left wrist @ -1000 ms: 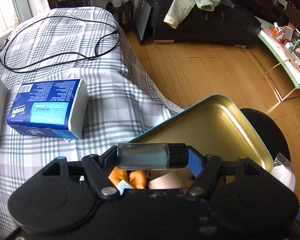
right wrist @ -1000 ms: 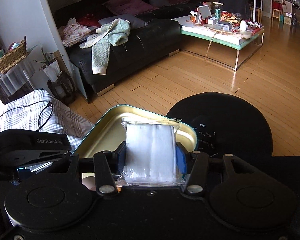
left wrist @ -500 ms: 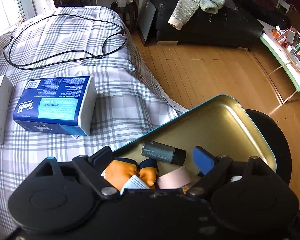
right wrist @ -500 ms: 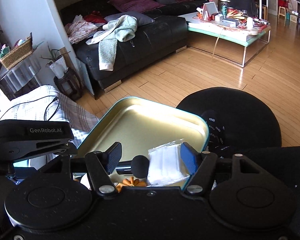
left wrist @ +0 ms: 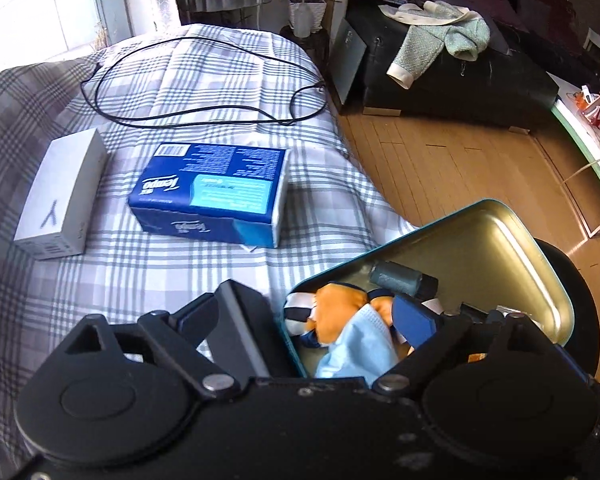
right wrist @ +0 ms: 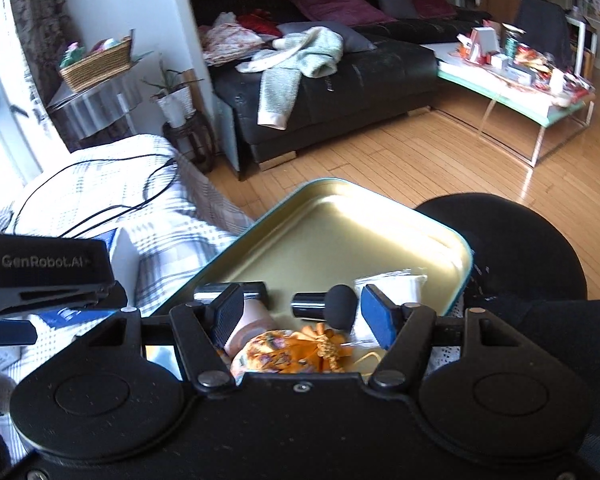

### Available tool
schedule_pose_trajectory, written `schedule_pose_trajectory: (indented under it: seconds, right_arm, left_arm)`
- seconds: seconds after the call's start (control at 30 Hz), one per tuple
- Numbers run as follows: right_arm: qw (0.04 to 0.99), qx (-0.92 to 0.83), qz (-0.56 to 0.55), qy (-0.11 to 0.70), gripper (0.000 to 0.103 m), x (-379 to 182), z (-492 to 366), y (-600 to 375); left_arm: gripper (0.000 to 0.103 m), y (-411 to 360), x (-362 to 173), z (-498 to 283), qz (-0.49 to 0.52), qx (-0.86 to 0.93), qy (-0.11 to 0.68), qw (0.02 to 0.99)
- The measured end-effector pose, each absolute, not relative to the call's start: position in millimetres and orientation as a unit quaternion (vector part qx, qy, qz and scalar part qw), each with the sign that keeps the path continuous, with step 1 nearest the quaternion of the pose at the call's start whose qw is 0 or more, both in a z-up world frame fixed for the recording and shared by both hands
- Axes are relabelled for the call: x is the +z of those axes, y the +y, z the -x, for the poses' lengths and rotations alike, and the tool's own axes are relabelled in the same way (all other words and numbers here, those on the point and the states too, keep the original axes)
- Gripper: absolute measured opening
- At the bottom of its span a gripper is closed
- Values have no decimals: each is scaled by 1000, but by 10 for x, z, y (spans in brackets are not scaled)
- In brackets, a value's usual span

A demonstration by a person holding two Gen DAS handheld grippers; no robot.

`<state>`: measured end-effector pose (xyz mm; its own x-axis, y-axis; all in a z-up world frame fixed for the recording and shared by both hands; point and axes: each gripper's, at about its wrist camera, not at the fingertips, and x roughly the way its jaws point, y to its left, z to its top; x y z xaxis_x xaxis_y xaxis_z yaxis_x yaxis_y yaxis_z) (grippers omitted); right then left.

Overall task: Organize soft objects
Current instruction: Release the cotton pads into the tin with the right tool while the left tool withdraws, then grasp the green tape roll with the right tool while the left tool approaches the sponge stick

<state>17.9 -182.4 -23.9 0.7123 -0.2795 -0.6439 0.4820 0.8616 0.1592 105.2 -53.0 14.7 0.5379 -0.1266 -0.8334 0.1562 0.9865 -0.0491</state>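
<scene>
Beside the tin [left wrist: 496,240], the plaid bed [left wrist: 148,264] carries the tissue pack [left wrist: 216,192] – open cloth all round it. Inside the tin now lie the grey tube [left wrist: 400,278] and the clear packet [right wrist: 396,284], both released a second ago. Both tools – left [left wrist: 324,320], right [right wrist: 300,312] – hang spread and apparently empty above the tin's near edge.

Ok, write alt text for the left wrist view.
The open left gripper hovers over a teal tin holding an orange soft toy, a blue face mask and a grey tube. Beyond lie a blue tissue pack, a white box and a black cable on a plaid-covered bed.
</scene>
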Motion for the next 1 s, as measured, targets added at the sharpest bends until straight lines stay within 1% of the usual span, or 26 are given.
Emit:
schedule_pose_trajectory:
  seconds: [0.23, 0.5, 0.73, 1.0]
  right_arm:
    - [935, -143, -114, 305, 62, -109, -119, -1444]
    - [943, -48, -80, 320, 62, -117, -42, -895]
    - [938, 34, -34, 342, 62, -280, 116, -416]
    - [921, 89, 43, 377, 62, -653, 284, 62]
  left_arm:
    - [98, 172, 180, -722, -3, -13, 467, 884]
    - [100, 907, 99, -343, 10, 62, 463, 884]
    - [101, 1393, -55, -98, 48, 102, 476, 872]
    - [101, 1726, -328, -106, 92, 119, 501, 852]
